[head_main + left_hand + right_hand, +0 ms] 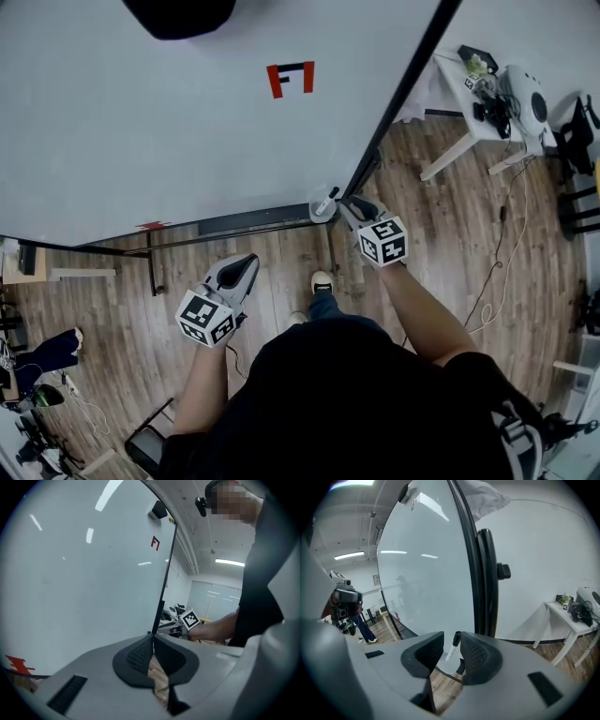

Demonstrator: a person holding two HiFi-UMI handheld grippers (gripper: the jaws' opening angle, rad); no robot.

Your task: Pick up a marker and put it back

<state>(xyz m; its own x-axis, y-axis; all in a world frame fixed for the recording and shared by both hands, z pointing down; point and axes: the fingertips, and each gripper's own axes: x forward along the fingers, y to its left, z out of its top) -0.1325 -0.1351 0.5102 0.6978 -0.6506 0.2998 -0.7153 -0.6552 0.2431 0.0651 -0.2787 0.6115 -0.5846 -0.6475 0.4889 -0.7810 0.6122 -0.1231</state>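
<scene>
Marker pen with a white barrel and black cap (pixel 325 200) stands tilted in a small grey holder (pixel 317 214) at the lower right corner of the large white whiteboard (pixel 187 122), just right of centre in the head view. It leans with its cap end up. Leaning this way, its upper end sticks free of the holder where a gripper can close on it from the side.

The right gripper (pixel 349 206) sits just beside the marker, aimed at it. In the right gripper view its jaws are spread, and the barrel shows in the gap between the two ribbed pads, at centre frame. I see no contact with either pad, so I judge this an approach, with the grasp not yet made. The opening looks comfortably wider than the barrel.

The left gripper (pixel 246 267) hangs lower left of centre, over the wooden floor (pixel 281 258) and well apart from the marker. Its jaws are pressed together with nothing between them, which suggests it is simply parked out of the way.

The marker looks slim, smooth and light. A black ledge (pixel 253 222) runs along the whiteboard's lower edge to the left of the holder.
</scene>
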